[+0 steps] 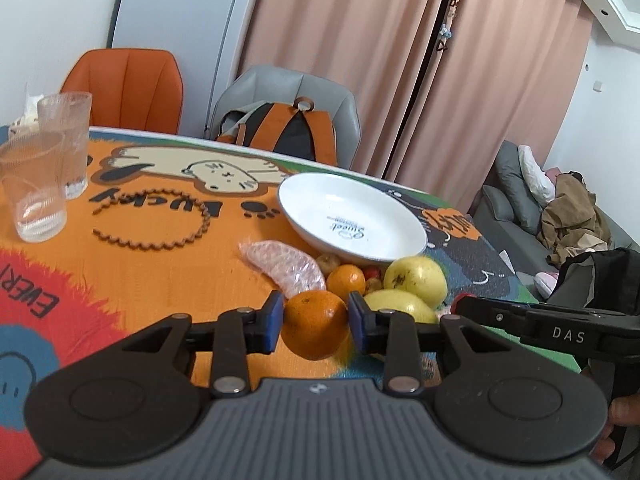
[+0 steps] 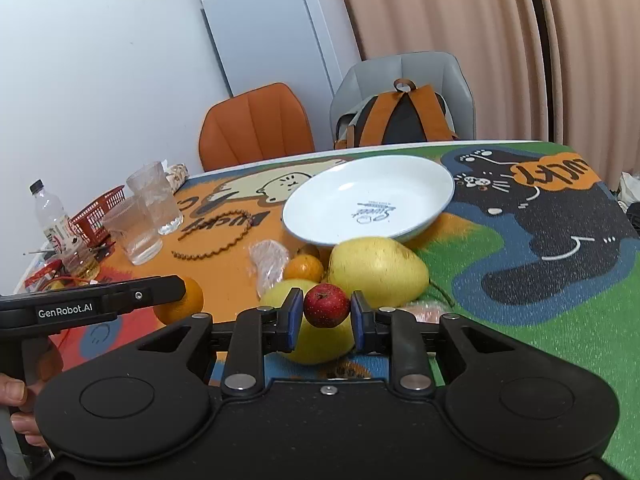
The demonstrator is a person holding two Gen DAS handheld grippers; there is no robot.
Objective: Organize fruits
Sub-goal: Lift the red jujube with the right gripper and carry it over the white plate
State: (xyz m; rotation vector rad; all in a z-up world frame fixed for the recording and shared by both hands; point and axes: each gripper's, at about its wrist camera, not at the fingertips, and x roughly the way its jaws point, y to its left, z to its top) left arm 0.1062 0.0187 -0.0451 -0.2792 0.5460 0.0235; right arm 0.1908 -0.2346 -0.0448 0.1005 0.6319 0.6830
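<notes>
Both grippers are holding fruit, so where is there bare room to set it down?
The white plate is bare inside. Open cloth lies right of the big pear. Crowded: the fruit pile between plate and grippers, and around the glasses and beads.

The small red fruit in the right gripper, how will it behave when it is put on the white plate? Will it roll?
The small red fruit looks round and smooth, so it will probably roll. The white plate is shallow with a raised rim, which should stop it. The fruit is likely light; only its sides touch the right gripper fingers.
</notes>
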